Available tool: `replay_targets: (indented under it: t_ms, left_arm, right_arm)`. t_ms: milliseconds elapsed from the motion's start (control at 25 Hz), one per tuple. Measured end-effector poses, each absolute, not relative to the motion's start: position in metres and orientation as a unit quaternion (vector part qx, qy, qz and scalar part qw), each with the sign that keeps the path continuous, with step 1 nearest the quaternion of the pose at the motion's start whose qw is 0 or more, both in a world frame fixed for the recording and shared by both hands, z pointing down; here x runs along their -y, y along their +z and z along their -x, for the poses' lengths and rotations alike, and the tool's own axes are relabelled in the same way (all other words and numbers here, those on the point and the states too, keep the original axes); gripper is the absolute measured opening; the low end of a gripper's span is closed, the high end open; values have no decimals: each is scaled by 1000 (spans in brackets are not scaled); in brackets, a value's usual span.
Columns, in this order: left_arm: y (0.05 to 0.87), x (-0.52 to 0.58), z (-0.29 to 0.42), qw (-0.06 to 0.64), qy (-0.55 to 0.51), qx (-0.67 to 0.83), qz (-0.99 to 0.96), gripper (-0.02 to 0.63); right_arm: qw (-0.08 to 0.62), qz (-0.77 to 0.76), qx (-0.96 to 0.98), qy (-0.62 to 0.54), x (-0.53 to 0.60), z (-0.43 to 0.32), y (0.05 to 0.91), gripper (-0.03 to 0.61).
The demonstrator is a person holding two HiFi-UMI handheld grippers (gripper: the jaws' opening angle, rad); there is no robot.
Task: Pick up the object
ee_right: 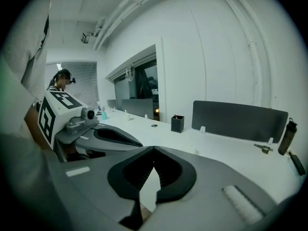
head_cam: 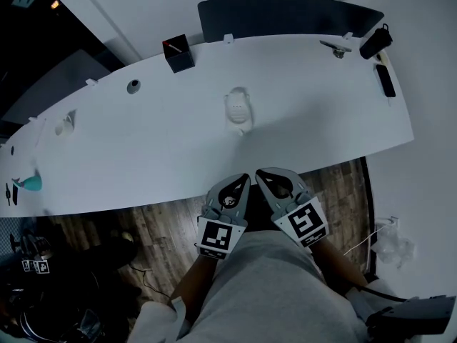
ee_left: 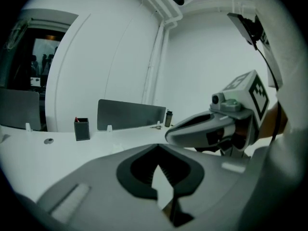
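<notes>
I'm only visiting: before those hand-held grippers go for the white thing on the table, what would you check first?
1. White object in plain sight on the table: ok.
2. Room around it: ok, black pen holder stands well apart.
3. Left hand-held gripper empty: ok, shut on nothing.
4. Right hand-held gripper empty: ok, shut too.
5. Jaws open for a grasp: not ok.
6. Best side to grip: cannot tell.

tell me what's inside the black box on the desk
What looks like a red-tipped pen pokes out of the black box. Anything lower inside is covered by its walls.
</notes>
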State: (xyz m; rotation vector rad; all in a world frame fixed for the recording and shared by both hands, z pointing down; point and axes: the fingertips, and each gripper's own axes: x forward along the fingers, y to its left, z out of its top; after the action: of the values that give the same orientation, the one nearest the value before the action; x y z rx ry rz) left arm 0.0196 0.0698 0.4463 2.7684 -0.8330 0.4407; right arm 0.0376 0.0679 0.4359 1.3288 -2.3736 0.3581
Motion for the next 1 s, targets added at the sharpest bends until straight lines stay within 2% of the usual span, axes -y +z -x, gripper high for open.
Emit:
replay_targets:
  t_ms: [280, 480, 560, 600, 760, 1000]
  left_arm:
    - [461, -39, -25, 128, 152, 306, -931, 2]
    - [468, -1, -9, 131, 166, 353, -911, 2]
    - [466, 13, -4, 136, 161, 376, -902, 2]
    - [466, 20, -3, 137, 159, 387, -898, 2]
    - [470, 36, 1, 144, 159, 414, -885, 2]
    - [482, 41, 2, 167, 163, 448, -863, 2]
  right_arm:
    - [226, -444, 858, 127, -37, -50, 453, 2]
    - [329, -357, 872, 63, -5, -56, 484, 3]
    - [398, -302, 867, 0, 10, -61, 499, 109]
    - [434, -274, 857, -39, 19, -64, 507, 129]
    - [546, -173, 806, -151, 48, -69, 544, 143]
    - [610, -60, 775, -155, 59, -70, 592, 214]
